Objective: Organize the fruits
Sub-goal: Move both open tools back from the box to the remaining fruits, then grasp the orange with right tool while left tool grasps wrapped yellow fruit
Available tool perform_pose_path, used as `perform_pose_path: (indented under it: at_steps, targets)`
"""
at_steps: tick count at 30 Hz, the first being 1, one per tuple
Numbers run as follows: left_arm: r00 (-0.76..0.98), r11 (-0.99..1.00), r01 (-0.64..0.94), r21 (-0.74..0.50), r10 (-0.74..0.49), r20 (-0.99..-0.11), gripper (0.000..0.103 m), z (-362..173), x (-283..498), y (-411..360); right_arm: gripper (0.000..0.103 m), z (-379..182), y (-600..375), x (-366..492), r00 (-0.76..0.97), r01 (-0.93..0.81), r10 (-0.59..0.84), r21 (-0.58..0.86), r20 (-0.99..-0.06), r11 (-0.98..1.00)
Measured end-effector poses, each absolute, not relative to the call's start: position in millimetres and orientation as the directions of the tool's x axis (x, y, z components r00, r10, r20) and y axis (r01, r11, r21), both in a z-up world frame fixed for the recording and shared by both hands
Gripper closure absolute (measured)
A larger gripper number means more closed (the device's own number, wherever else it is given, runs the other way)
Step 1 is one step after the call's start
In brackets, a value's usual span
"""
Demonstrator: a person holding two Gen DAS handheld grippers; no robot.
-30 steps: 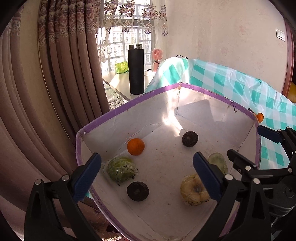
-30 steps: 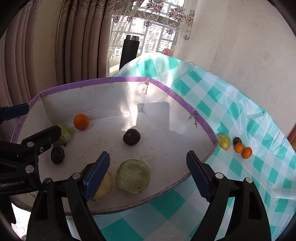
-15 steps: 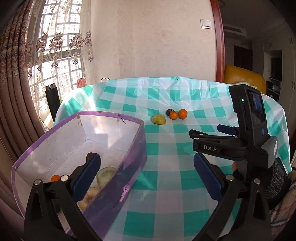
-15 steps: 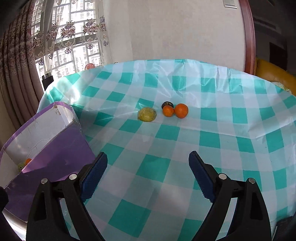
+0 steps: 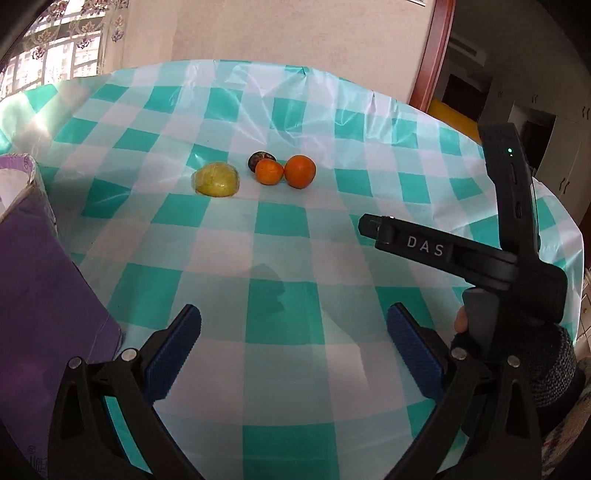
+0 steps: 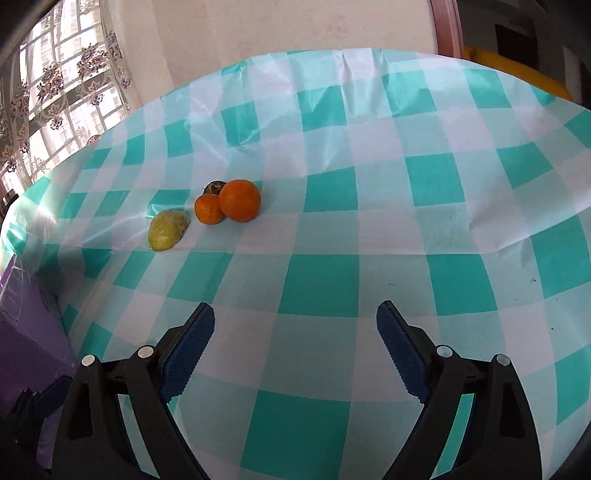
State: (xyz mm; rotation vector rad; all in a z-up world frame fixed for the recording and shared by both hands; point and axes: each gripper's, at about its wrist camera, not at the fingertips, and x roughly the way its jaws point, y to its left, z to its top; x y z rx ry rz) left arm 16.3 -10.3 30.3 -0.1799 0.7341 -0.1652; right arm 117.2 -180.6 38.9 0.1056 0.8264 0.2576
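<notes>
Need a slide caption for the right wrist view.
Open right gripper faces four fruits clustered on the checked tablecloth, purple box at left.

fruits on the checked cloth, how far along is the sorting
Done: cannot be judged now; only an outer corner of the purple box shows, its inside hidden. In hand: nothing; the left gripper and right gripper are both open and empty, facing the fruit. Left: four pieces on the tablecloth: a wrapped yellow fruit, a small orange, a larger orange and a dark fruit behind them.

Teal-and-white checked tablecloth (image 6: 321, 284), floral lace curtain (image 6: 55, 96) at the window, pale wall (image 5: 258, 29) behind.
</notes>
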Motion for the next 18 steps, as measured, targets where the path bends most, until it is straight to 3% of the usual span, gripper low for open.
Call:
perform_pose_path:
  at_steps: [7,18]
  targets:
    - [0.71,0.911,-0.015,-0.411,-0.28,-0.646,0.003,22.5,67.6,21.1,0.026,31.5,-166.2,176.8,0.588,-0.284,0.356,0.227,-0.726,0.931]
    - [0.716,0.929,-0.099,-0.357,-0.183,-0.674,0.003,19.1,125.4,27.5,0.038,24.3,-118.8,232.9,0.523,-0.389,0.359,0.159,-0.773,0.907]
